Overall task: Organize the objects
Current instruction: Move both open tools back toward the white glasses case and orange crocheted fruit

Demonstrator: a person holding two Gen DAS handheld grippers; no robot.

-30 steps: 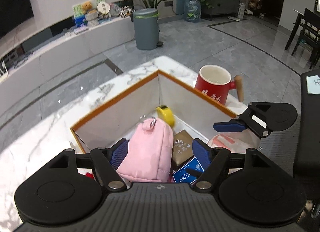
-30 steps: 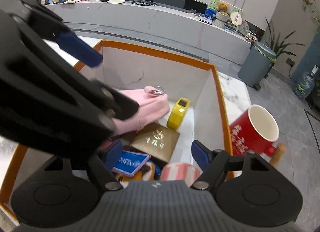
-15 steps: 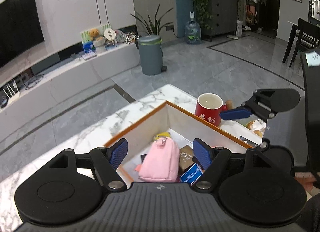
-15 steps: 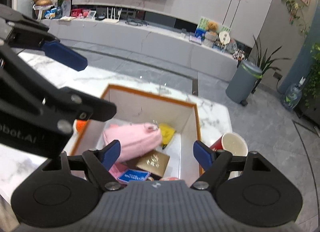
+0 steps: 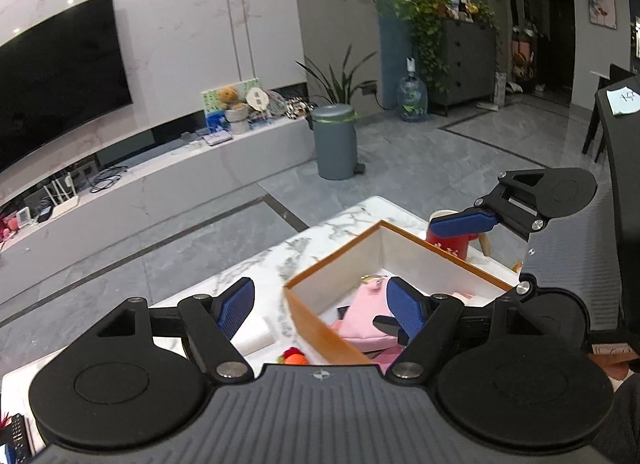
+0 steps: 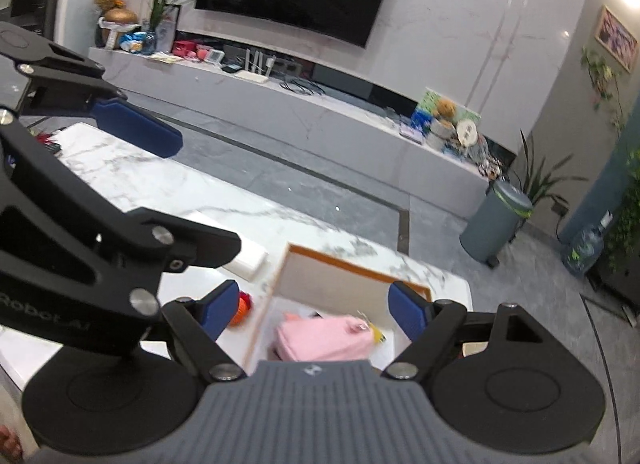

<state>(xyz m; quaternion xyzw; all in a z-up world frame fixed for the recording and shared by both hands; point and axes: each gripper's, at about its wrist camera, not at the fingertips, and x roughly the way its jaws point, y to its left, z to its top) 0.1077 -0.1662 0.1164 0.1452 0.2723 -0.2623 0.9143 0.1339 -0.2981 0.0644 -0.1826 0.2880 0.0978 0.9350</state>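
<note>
An open box with an orange rim (image 5: 336,260) (image 6: 352,264) stands on the marble table (image 6: 120,168). Inside lie a pink pouch (image 5: 364,316) (image 6: 324,336), a yellow item (image 6: 378,334) and other small things, mostly hidden by the gripper bodies. A red mug (image 5: 448,246) stands just past the box's far side. My left gripper (image 5: 320,296) hangs open above the box's near corner with nothing between its fingers. My right gripper (image 6: 314,300) is also open and empty, high over the box. One blue finger (image 5: 464,222) of the right gripper shows in the left wrist view.
A white block (image 6: 248,258) and a small orange-red toy (image 6: 242,306) lie on the table left of the box. A grey bin (image 5: 334,140) stands on the floor beyond the table. A low TV bench runs along the far wall. A black chair is at the right.
Both grippers have risen and drawn back from the box, so it now looks smaller and lower in both views. The right jaws have widened slightly. Nothing was picked up.
</note>
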